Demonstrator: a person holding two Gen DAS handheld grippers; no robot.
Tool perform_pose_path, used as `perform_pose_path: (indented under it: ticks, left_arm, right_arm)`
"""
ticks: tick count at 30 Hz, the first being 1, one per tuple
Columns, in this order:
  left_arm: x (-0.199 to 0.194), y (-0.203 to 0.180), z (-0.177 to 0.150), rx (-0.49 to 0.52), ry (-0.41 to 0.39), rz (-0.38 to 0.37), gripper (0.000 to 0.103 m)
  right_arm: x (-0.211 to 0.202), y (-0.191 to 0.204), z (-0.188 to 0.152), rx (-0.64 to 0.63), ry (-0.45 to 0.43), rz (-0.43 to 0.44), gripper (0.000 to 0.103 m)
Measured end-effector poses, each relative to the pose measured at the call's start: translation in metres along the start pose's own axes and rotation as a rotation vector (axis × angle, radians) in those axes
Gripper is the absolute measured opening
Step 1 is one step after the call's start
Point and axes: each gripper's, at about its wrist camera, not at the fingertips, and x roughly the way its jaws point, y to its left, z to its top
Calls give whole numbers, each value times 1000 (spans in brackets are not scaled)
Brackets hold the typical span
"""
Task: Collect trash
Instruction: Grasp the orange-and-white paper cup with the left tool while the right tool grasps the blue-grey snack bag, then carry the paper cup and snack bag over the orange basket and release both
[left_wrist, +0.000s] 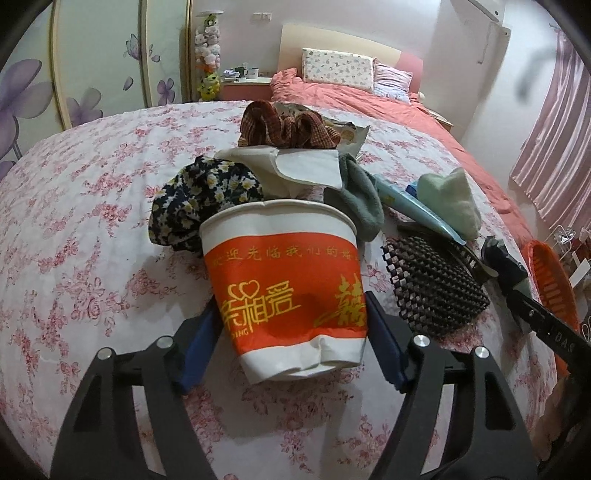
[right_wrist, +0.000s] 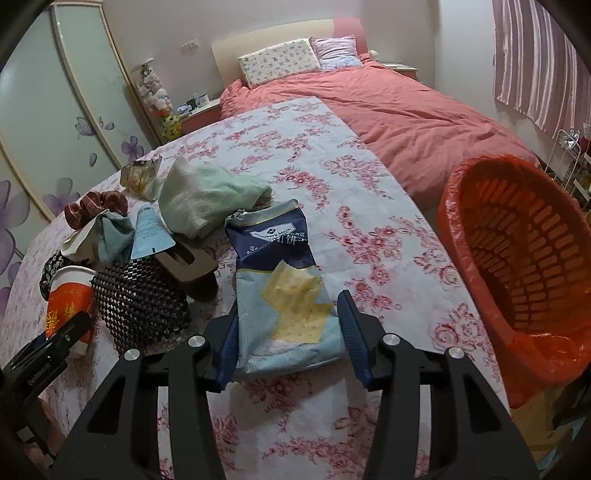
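Between my left gripper's (left_wrist: 291, 339) blue pads sits a red-and-white paper cup (left_wrist: 282, 284), its base dented: light and thin-walled, so I judge a gentle squeeze low on the wall suits it. My right gripper (right_wrist: 288, 332) pinches the lower end of a crinkly, slippery cracker wrapper (right_wrist: 284, 288), limp and nearly weightless. Right of it waits an orange slatted basket (right_wrist: 524, 258), plastic-lined. Ahead lie soft cloths on a floral sheet (right_wrist: 369, 236).
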Motion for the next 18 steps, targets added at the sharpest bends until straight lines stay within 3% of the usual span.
perform_pose_path:
  ticks: [10, 18]
  left_arm:
    - [-26, -9, -5, 16, -31, -35, 72]
    - [-55, -47, 1, 71, -84, -110, 72]
  right_arm:
    - [-22, -13, 0, 29, -54, 5, 49]
    - [-51, -37, 1, 65, -133, -10, 49]
